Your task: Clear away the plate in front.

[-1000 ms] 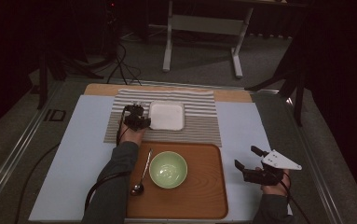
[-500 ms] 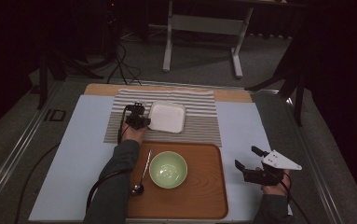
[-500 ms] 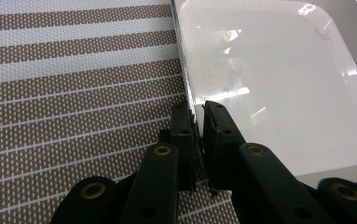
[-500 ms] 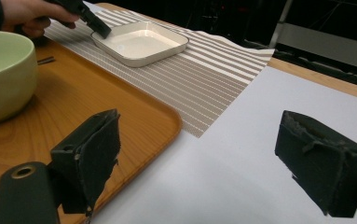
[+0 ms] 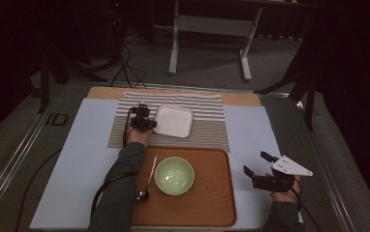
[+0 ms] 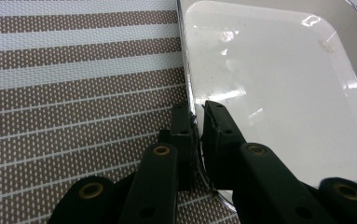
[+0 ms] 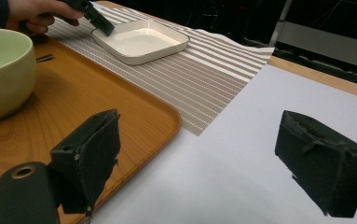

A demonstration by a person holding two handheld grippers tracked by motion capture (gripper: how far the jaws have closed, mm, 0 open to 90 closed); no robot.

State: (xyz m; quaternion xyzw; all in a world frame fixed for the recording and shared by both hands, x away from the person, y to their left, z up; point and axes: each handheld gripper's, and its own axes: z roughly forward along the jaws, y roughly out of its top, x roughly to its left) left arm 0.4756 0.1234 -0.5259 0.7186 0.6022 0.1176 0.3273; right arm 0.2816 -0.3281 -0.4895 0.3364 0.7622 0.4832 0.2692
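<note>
1. High view: the left gripper (image 5: 144, 122) sits at the left edge of the white dish (image 5: 174, 121), which lies on the striped mat (image 5: 206, 126) at the far middle of the counter (image 5: 81, 159).
2. Left gripper view: the fingers (image 6: 181, 135) pinch the dish rim (image 6: 190, 100), one finger outside on the mat (image 6: 73, 102), the other inside over the dish floor. The rim runs straight away from the fingertips; the dish spreads to the right of them, bare mat to the left.
3. Just behind the left hand starts the far edge of the wooden tray (image 5: 211, 193). It holds a green bowl (image 5: 174, 176) and, left of that, a spoon (image 5: 146, 181) close beside the left sleeve.
4. The right gripper (image 5: 260, 173) hovers over the pale counter sheet, just right of the tray's right edge and well apart from the dish.
5. Right gripper view: its fingers (image 7: 92, 158) are spread wide with nothing between them. The tray's rounded corner (image 7: 169, 122) lies ahead of the left finger; open sheet stretches ahead of the right one, with the mat's near edge beyond.
</note>
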